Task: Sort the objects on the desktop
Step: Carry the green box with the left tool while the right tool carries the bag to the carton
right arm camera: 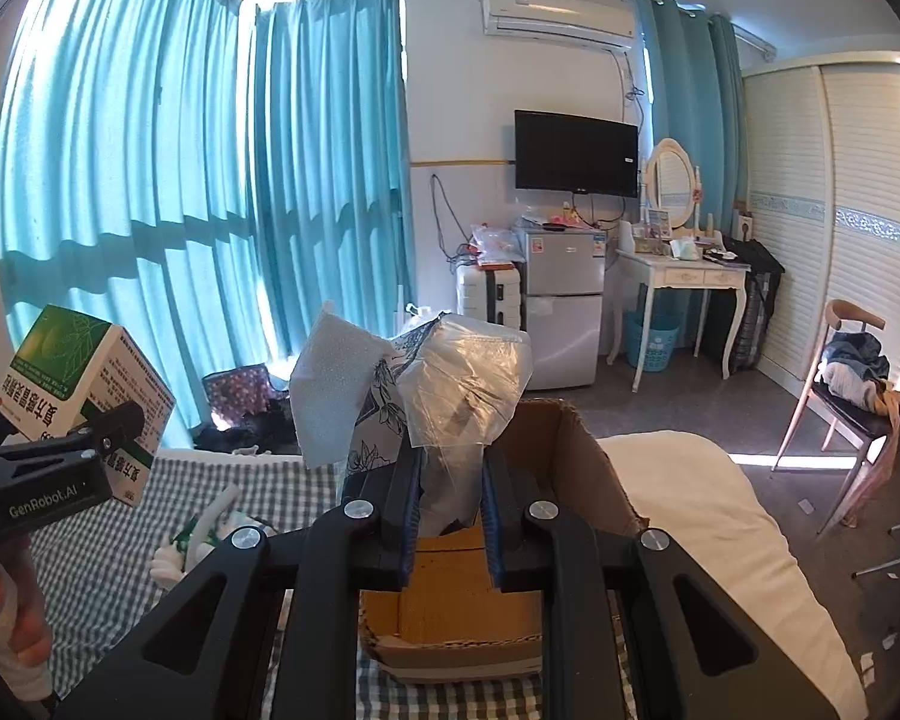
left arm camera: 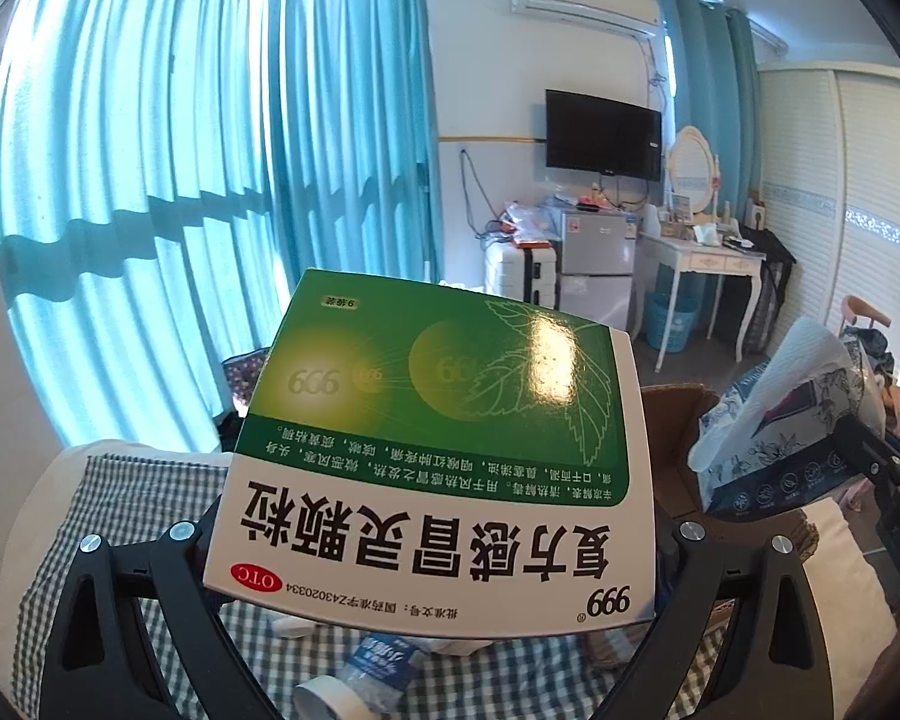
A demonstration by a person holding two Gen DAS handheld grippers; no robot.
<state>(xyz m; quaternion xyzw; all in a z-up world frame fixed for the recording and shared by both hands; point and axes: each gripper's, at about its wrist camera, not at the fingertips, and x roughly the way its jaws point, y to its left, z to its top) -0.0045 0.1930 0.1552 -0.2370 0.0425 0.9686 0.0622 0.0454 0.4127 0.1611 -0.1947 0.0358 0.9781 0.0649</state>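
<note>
Your left gripper (right arm camera: 99,420): jaws clenched on the green-and-white medicine box (left arm camera: 432,456), held aloft. Your right gripper (right arm camera: 450,480): jaws clamped on a tissue pack (right arm camera: 426,396) above the cardboard box (right arm camera: 450,600). Below: checked bed cover (right arm camera: 102,540). Room: teal curtains (right arm camera: 150,150).

My left tool (right arm camera: 99,420) holds the medicine box (left arm camera: 432,450) up, left of my right tool (right arm camera: 450,480) with its tissue pack (right arm camera: 444,396). The cardboard box (right arm camera: 564,462) sits on the bed (right arm camera: 702,492) behind that pack.
</note>
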